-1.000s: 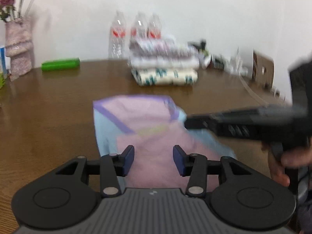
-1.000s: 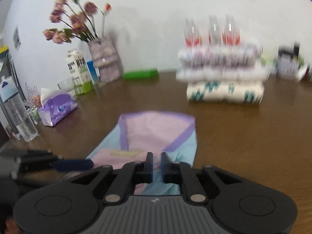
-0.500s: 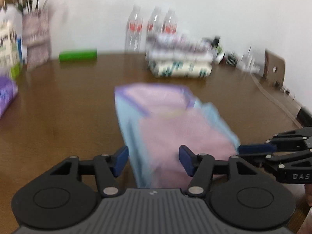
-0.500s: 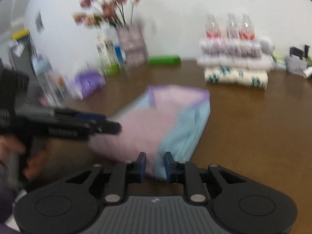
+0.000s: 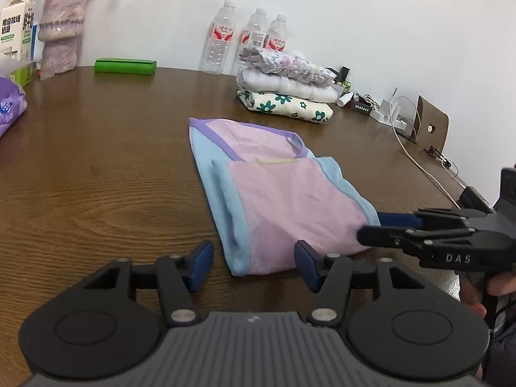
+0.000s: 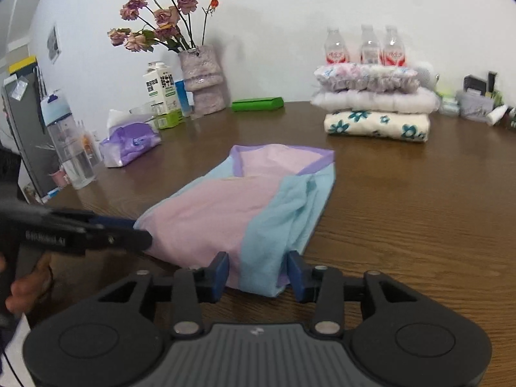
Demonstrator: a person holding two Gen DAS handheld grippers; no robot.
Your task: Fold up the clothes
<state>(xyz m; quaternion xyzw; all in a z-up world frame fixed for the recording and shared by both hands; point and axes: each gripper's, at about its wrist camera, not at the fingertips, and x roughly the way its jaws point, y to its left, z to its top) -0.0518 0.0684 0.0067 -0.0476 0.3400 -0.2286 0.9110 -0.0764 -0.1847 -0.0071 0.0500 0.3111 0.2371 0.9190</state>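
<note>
A pink, light-blue and purple garment point(image 5: 274, 193) lies folded on the brown table point(image 5: 96, 161); it also shows in the right wrist view point(image 6: 245, 206). My left gripper point(image 5: 254, 266) is open, its fingers straddling the garment's near left corner. My right gripper point(image 6: 258, 272) is open, its fingers on either side of the near right blue corner. In the left wrist view the right gripper point(image 5: 371, 229) comes in from the right at the garment's edge. In the right wrist view the left gripper point(image 6: 142, 232) comes in from the left.
A stack of folded clothes point(image 5: 287, 93) and three water bottles point(image 5: 254, 38) stand at the back. A green box point(image 5: 125, 66), vase point(image 6: 203, 87), milk carton point(image 6: 163, 100), tissue pack point(image 6: 129, 143) and drinking bottle point(image 6: 67, 142) line the left. A cable point(image 5: 416, 158) runs along the right edge.
Both grippers pulled back and down to the garment's near edge. The right gripper opened from nearly shut. The garment now lies flat, folded over itself.
</note>
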